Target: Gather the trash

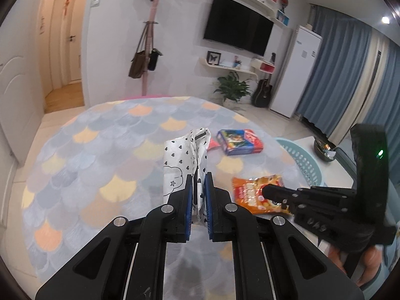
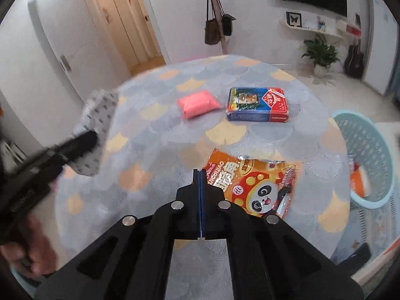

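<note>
From my left wrist view, my left tongs (image 1: 199, 187) are clamped on a crumpled white wrapper with black hearts (image 1: 186, 160), which stands up between the blue pads, raised above the round tabletop (image 1: 100, 150) with its scale-patterned cloth. Beyond the wrapper lies a blue and red box (image 1: 240, 142), with a sliver of pink packet (image 1: 213, 144) showing just beside it. To the right my right tongs (image 1: 266, 190) reach in over an orange snack bag (image 1: 257, 192) that lies flat on the cloth; from here I cannot tell how their fingers stand. Past the tabletop's right edge sits a pale blue perforated basket (image 1: 303, 161).

From my right wrist view, my right tongs (image 2: 200, 175) are pressed fully together with nothing between the pads, their tips just at the left edge of the orange snack bag (image 2: 257, 185), which shows a panda face and lies flat near me. Farther off, the pink packet (image 2: 197, 103) and the blue and red box (image 2: 257, 105) lie side by side, apart from each other. At the left, blurred, my left tongs (image 2: 85, 140) hold the heart-print wrapper (image 2: 97, 127) up off the cloth. The blue basket (image 2: 370, 155) stands at the right beside the tabletop (image 2: 155, 135), with something orange inside it
</note>
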